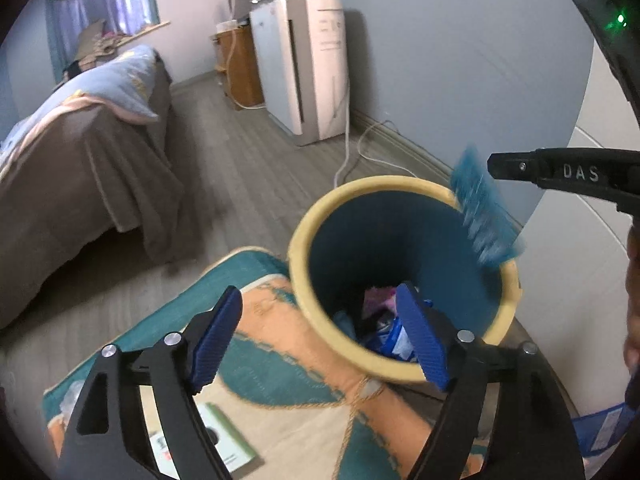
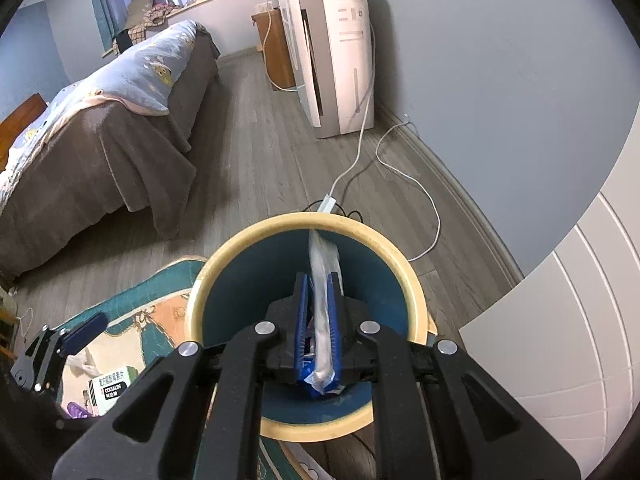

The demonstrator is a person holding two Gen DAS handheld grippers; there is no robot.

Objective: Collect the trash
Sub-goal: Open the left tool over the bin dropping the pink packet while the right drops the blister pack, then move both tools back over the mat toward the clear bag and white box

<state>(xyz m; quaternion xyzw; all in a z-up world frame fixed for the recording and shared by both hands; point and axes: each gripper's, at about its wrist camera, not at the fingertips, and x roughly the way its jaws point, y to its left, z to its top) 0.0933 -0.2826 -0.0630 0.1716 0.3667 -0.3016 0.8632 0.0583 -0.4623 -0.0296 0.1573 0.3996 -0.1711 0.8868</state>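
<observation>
A flat blue wrapper [image 2: 323, 316] is pinched edge-on between the blue pads of the right gripper [image 2: 319, 332], directly above the mouth of the teal waste bin [image 2: 240, 288] with its cream rim. Discarded packets [image 1: 390, 334] lie at the bin's bottom. The left gripper [image 1: 316, 334] hovers spread apart, empty, at the bin's near rim. The bin stands beside a teal-and-orange rug [image 1: 280, 380], where a medicine box [image 2: 110, 390] lies.

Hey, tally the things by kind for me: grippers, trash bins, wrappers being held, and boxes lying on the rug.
Grippers: 2 (left gripper, right gripper)
Trash bins: 1 (bin)
Held wrappers: 1 (wrapper)
Boxes on the rug: 1 (box)
Total: 5
</observation>
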